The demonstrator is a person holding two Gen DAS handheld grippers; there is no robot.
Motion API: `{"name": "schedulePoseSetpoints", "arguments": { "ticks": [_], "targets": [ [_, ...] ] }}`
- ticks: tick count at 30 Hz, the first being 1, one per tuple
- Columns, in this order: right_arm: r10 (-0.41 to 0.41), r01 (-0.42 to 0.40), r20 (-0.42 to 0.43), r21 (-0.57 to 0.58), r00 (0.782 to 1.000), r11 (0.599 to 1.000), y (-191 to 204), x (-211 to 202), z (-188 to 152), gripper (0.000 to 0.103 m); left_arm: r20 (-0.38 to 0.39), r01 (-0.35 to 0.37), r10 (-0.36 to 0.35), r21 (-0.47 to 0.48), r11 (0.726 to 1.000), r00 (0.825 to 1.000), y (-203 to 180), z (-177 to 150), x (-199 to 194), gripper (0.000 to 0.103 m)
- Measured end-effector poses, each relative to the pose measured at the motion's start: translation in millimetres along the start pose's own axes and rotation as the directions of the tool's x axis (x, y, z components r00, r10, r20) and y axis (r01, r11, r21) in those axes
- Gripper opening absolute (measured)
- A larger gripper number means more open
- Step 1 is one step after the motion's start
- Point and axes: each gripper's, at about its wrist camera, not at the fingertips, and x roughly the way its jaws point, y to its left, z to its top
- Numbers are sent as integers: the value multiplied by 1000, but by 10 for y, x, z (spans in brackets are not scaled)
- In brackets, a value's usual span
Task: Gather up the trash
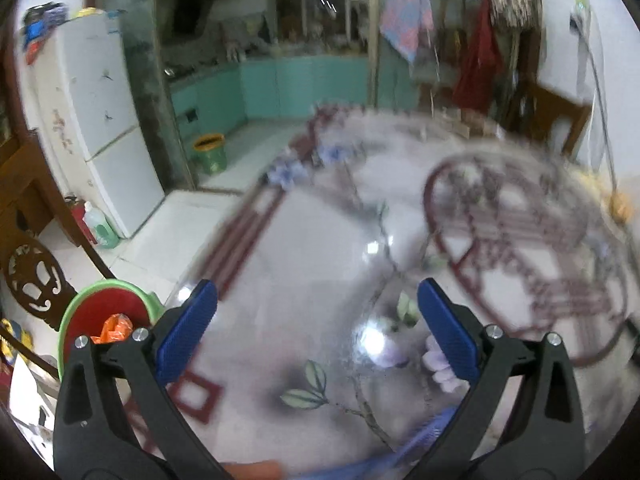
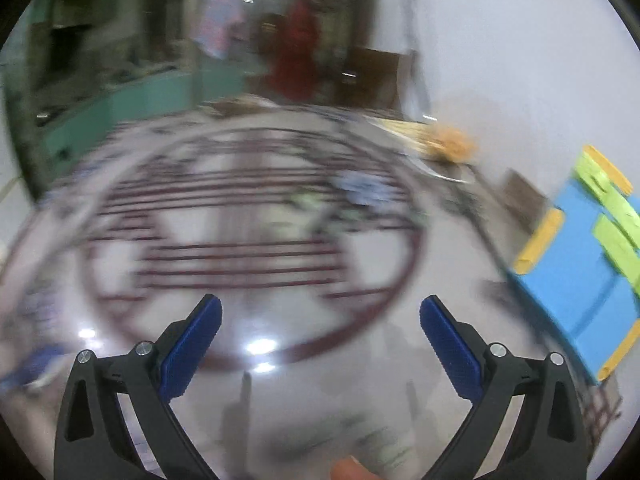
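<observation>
left gripper (image 1: 316, 300): jaws spread, empty, over patterned table (image 1: 320, 232) | right gripper (image 2: 320, 316): jaws spread, empty | orange trash (image 1: 114, 326): inside green-rimmed bin (image 1: 80, 300), left of table

Left claw (image 1: 316, 300): matt black plastic arms, blue pads with a fine ribbed grip, small bright metal pins at the joints.
Right claw (image 2: 320, 316): the same matt black plastic, blue textured pads, shiny metal pins.
Counter (image 1: 320, 240): covered by a glossy, smooth clear sheet over a printed floral cloth; lamp glare shows on it.
Basin (image 1: 76, 312): smooth plastic, green rim, red inside.
Orange bag (image 1: 116, 326): thin crinkled plastic film.
Chair (image 1: 32, 280): dark carved wood, slightly polished.
Fridge (image 1: 100, 120): white painted metal, scuffed and stained.
Floor (image 1: 168, 228): pale glazed tiles, shiny.
Blue box (image 2: 580, 268): matt card by the look of it, with yellow edges.
</observation>
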Motion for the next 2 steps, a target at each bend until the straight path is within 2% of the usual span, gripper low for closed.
{"name": "schedulePoseSetpoints", "arguments": {
  "ticks": [2],
  "targets": [
    [-40, 41, -48, 6, 998, 999, -244, 225, 22, 96, -63, -26, 28, 36, 999, 998, -48, -25, 228, 98]
  ]
}}
